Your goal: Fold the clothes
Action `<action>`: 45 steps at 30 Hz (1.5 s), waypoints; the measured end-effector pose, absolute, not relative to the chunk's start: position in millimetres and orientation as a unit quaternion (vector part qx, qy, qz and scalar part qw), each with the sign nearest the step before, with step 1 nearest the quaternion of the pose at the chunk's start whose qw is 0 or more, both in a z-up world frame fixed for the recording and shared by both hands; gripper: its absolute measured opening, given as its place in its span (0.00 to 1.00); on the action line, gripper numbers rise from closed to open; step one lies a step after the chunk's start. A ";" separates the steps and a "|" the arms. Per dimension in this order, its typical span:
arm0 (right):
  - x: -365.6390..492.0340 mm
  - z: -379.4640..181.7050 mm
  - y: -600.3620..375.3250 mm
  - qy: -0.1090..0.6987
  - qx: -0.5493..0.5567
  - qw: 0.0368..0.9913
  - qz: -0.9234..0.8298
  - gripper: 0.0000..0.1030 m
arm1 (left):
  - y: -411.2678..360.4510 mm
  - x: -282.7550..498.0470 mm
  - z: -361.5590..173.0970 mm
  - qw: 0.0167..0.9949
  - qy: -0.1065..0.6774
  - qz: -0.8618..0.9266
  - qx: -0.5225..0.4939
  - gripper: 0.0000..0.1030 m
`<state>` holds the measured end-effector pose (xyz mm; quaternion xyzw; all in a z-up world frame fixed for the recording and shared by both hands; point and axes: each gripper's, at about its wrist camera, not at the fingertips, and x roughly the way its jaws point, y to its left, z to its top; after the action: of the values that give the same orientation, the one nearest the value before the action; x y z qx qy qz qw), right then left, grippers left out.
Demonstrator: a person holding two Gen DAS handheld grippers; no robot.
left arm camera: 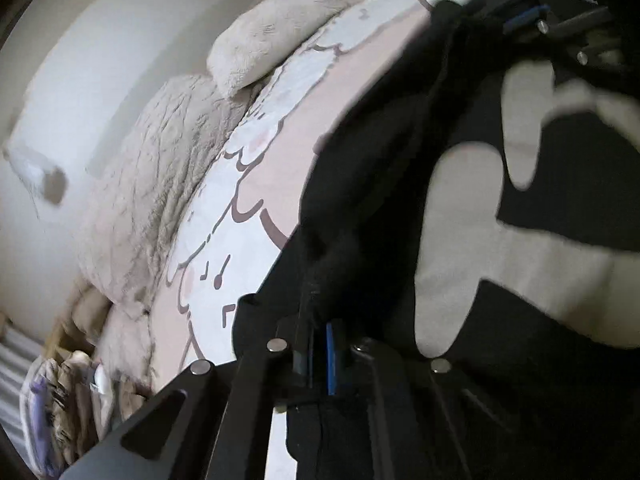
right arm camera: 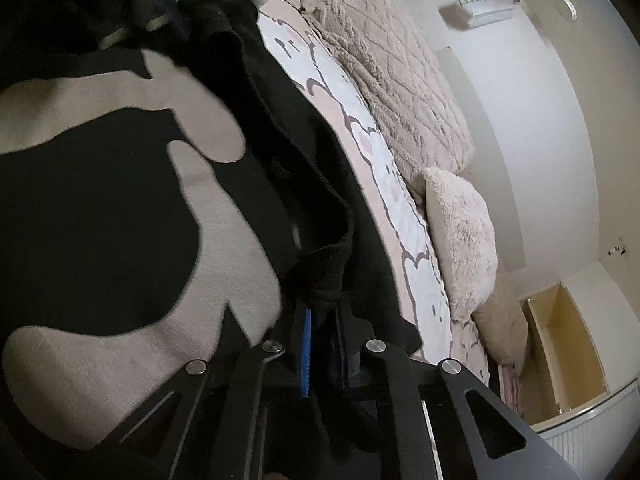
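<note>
A black sweater with large beige shapes point(left arm camera: 460, 248) is held up over the bed, stretched between both grippers. My left gripper point(left arm camera: 320, 340) is shut on a bunched black edge of the sweater. My right gripper point(right arm camera: 324, 320) is shut on another black edge of the same sweater point(right arm camera: 120, 216). The right gripper also shows at the top right of the left wrist view point(left arm camera: 528, 16), pinching the cloth. The left gripper shows dimly at the top left of the right wrist view point(right arm camera: 152, 12).
The bed has a pink and white cartoon-print sheet point(left arm camera: 240, 184) point(right arm camera: 384, 168). A quilted beige blanket point(left arm camera: 160, 184) point(right arm camera: 400, 80) and a fluffy pillow point(left arm camera: 272, 36) point(right arm camera: 460, 236) lie along the wall. A pile of clothes point(left arm camera: 72, 400) and a wooden cabinet point(right arm camera: 560, 340) stand beside the bed.
</note>
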<state>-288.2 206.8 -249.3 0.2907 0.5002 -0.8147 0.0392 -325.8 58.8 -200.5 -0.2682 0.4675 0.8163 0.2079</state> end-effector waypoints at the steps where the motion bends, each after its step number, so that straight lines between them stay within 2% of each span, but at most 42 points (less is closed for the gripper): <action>1: -292.1 -239.6 209.7 0.500 0.288 0.037 -0.816 0.08 | 57.3 -328.1 -187.9 0.203 0.450 0.827 -0.269 0.05; 4: -308.1 -204.1 220.7 0.499 0.278 0.032 -0.820 0.07 | 52.5 -338.6 -144.2 0.182 0.389 0.863 -0.266 0.05; 5: -316.3 -188.2 223.7 0.494 0.274 0.027 -0.825 0.04 | 51.8 -343.3 -126.6 0.173 0.368 0.875 -0.264 0.05; 11: -365.6 -78.8 232.8 0.452 0.235 -0.003 -0.861 0.03 | 49.5 -366.0 -27.4 0.136 0.263 0.923 -0.248 0.05; 15: -383.6 -50.6 237.7 0.427 0.254 -0.002 -0.868 0.03 | 43.7 -381.2 -3.5 0.121 0.226 0.920 -0.296 0.05; 18: -396.5 -32.3 241.6 0.407 0.272 0.000 -0.872 0.02 | 44.9 -373.6 -12.4 0.119 0.230 0.908 -0.330 0.04; 22: -353.2 -24.0 235.4 0.400 0.267 0.034 -0.876 0.02 | 41.4 -318.6 -18.9 0.153 0.255 0.896 -0.328 0.04; 25: -292.0 -24.0 235.0 0.419 0.250 0.059 -0.871 0.02 | 35.3 -264.0 -23.2 0.185 0.272 0.887 -0.325 0.04; 30: -145.8 -37.7 240.5 0.420 0.269 0.114 -0.859 0.02 | 22.8 -125.4 -31.5 0.246 0.286 0.860 -0.344 0.04; 33: -56.1 -56.5 243.4 0.413 0.331 0.154 -0.834 0.02 | 19.2 -40.7 -50.1 0.278 0.278 0.838 -0.378 0.04; 36: 5.7 -79.2 244.2 0.370 0.408 0.190 -0.813 0.02 | 24.6 20.5 -85.3 0.291 0.266 0.812 -0.430 0.04; 39: 50.7 -115.5 245.3 0.323 0.479 0.211 -0.788 0.02 | 30.0 49.4 -130.4 0.288 0.257 0.786 -0.483 0.04; 42: 65.1 -148.7 251.3 0.301 0.504 0.201 -0.784 0.02 | 38.2 61.0 -173.1 0.270 0.272 0.768 -0.514 0.04; 45: 65.2 -173.1 258.8 0.287 0.510 0.191 -0.788 0.02 | 43.6 62.5 -183.3 0.272 0.268 0.762 -0.522 0.04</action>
<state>65.2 258.8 -173.1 0.5101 0.2868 -0.7881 0.1908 62.5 43.6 -183.3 -0.5224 0.2684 0.7622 0.2722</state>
